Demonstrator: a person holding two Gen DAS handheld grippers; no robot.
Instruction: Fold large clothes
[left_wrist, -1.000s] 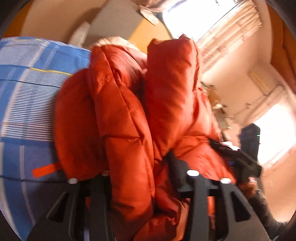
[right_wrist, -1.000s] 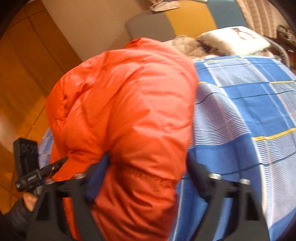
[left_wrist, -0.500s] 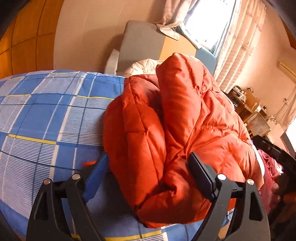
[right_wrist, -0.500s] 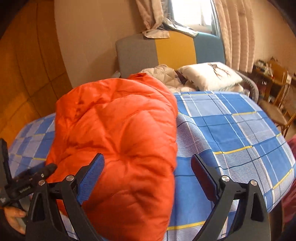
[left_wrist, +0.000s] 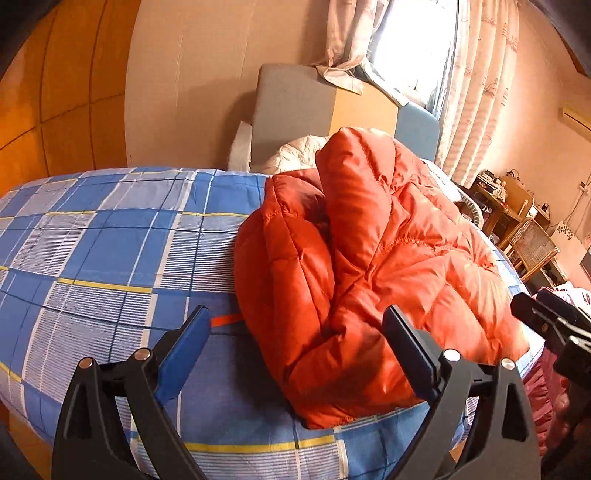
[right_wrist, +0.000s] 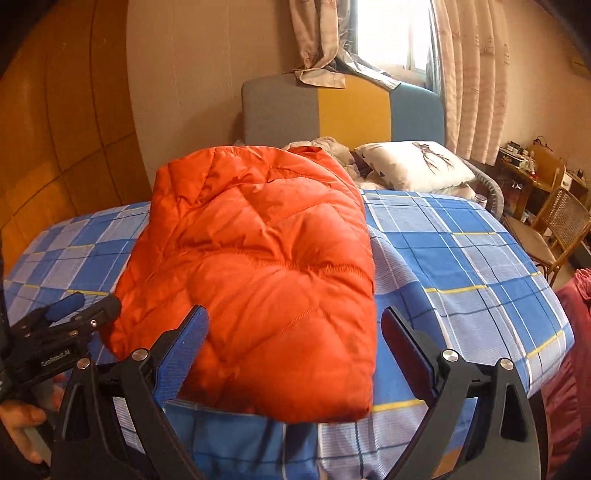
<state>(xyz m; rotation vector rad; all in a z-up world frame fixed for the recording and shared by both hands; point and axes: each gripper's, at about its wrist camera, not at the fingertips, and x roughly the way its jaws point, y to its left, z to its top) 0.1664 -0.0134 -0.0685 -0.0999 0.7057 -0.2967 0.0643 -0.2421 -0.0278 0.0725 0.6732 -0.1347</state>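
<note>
An orange puffer jacket (left_wrist: 369, 280) lies folded in a thick bundle on the blue plaid bed sheet (left_wrist: 110, 251). It also shows in the right wrist view (right_wrist: 266, 273), near the bed's front edge. My left gripper (left_wrist: 295, 343) is open and empty, held back from the jacket's near left corner. My right gripper (right_wrist: 295, 339) is open and empty, just in front of the jacket's near edge. The left gripper shows in the right wrist view (right_wrist: 70, 314) at the lower left, and the right gripper shows in the left wrist view (left_wrist: 554, 321) at the right edge.
A grey, yellow and blue headboard (right_wrist: 343, 110) stands at the far end, with a white pillow (right_wrist: 413, 166) and a crumpled quilt (left_wrist: 295, 155) below it. A wicker chair (right_wrist: 554, 229) and a cluttered desk (right_wrist: 524, 166) stand to the right. Curtains (right_wrist: 472, 74) hang by the window.
Both grippers have let go of the jacket, opened and pulled back toward the bed's front edge. The jacket has settled flat on the sheet as a folded bundle.
</note>
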